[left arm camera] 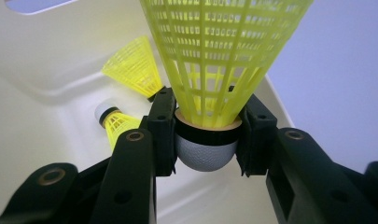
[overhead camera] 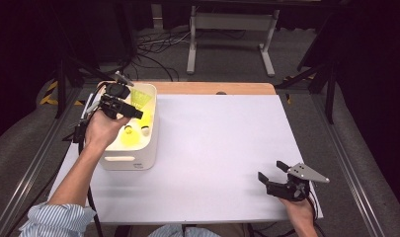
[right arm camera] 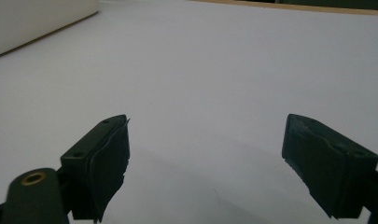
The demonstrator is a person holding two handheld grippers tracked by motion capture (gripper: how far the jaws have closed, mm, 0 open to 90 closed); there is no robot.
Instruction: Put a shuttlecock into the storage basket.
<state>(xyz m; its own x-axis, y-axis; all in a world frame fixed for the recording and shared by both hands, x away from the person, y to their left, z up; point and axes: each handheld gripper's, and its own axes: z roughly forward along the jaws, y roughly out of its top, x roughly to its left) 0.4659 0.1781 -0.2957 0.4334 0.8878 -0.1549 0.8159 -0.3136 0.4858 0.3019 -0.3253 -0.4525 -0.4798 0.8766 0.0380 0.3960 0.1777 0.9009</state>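
Note:
My left gripper [overhead camera: 131, 109] hangs over the white bin [overhead camera: 153, 143] at the table's left and is shut on a yellow shuttlecock [left arm camera: 214, 60], its jaws clamping the white cork base [left arm camera: 206, 149]. In the high view that shuttlecock's skirt [overhead camera: 142, 100] points toward the far side of the bin. Two more yellow shuttlecocks [left arm camera: 133, 67] [left arm camera: 114, 122] lie on the bin floor below it. My right gripper [overhead camera: 271, 172] rests near the table's front right corner, open, with only bare white table [right arm camera: 210, 93] between its jaws.
The white table top [overhead camera: 222, 143] stretches between the bin and the right gripper. A wooden strip [overhead camera: 212, 88] runs along its far edge. Black frame legs and cables stand on the floor beyond. The bin's corner [right arm camera: 32, 23] appears far left in the right gripper view.

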